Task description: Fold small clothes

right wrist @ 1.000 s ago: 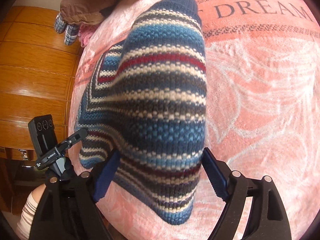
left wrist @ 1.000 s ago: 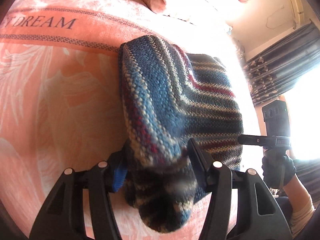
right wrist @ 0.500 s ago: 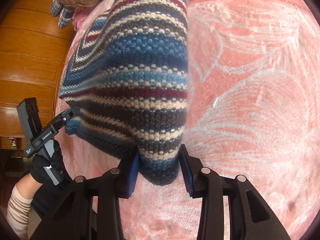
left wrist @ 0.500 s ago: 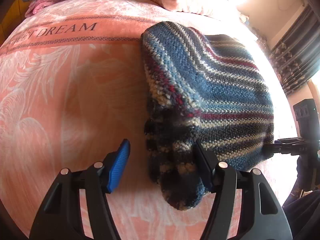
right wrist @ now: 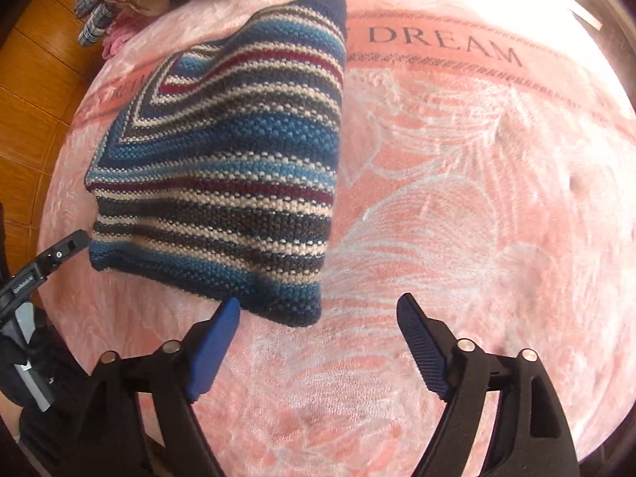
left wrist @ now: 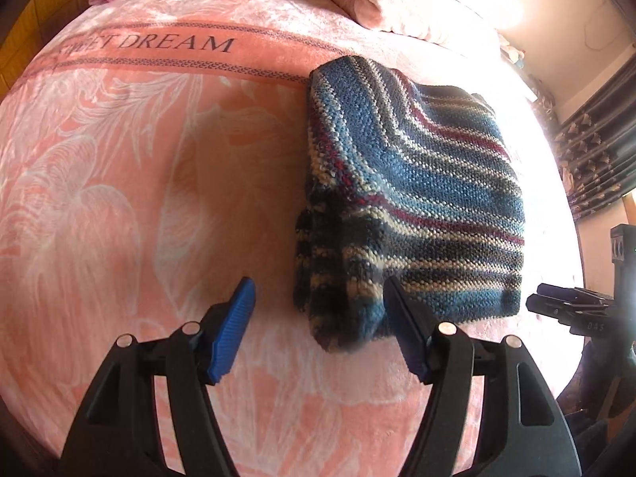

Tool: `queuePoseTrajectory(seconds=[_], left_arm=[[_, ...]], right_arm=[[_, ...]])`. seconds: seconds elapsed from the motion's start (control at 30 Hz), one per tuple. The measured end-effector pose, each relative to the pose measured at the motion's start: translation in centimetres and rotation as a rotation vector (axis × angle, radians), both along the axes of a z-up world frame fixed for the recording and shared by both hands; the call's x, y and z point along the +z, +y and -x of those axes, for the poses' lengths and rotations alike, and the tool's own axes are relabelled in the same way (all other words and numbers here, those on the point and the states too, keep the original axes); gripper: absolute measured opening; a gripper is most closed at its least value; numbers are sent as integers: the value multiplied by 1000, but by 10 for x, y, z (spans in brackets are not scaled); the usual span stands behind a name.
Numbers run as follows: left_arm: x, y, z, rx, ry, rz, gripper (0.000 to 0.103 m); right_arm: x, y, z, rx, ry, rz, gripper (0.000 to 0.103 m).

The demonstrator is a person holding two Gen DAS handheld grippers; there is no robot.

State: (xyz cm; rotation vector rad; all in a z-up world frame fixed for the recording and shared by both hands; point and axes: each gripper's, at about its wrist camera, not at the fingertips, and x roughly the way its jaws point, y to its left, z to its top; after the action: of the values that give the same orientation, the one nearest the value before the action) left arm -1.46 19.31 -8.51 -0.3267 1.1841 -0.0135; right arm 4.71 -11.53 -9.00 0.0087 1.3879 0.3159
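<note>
With both tongs, left (left wrist: 318, 318) and right (right wrist: 318, 318), spread wide and empty, press the folded striped knit sweater (right wrist: 222, 175) flat on the bed blanket (right wrist: 477, 198), squaring its edges.

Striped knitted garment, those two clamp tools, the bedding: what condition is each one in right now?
Striped knitted garment: folded, lying flat on the blanket, not held.
Left gripper: open, fingers apart, the garment's near corner between them, ungripped.
Right gripper: open, holding nothing, just short of the garment.
Pink blanket: spread over the bed.
</note>
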Motion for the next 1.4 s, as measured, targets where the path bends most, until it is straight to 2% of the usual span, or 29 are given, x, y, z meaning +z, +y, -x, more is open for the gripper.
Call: queuePoseTrajectory(seconds=[0.2, 0.23, 0.33, 0.47, 0.67, 0.83, 1.17, 1.4], left_arm=[[45, -7, 46, 33, -78, -85, 81], [50, -8, 54, 40, -82, -97, 87], [64, -13, 78, 54, -97, -139, 89], [76, -22, 102, 54, -109, -172, 92], [89, -39, 130, 47, -154, -263, 92], [86, -46, 150, 46, -162, -259, 92], [85, -45, 174, 73, -171, -264, 92], [84, -49, 178, 74, -172, -305, 92]], right_arm=[[52, -7, 48, -56, -168, 5, 90], [60, -5, 57, -57, -205, 24, 92], [81, 7, 77, -60, -312, 84, 99], [96, 9, 111, -72, -380, 71, 99], [92, 11, 138, -97, -341, 56, 99], [93, 18, 155, -125, -366, 173, 99], [93, 32, 175, -82, -370, 130, 99], [93, 43, 185, -54, -377, 116, 99]])
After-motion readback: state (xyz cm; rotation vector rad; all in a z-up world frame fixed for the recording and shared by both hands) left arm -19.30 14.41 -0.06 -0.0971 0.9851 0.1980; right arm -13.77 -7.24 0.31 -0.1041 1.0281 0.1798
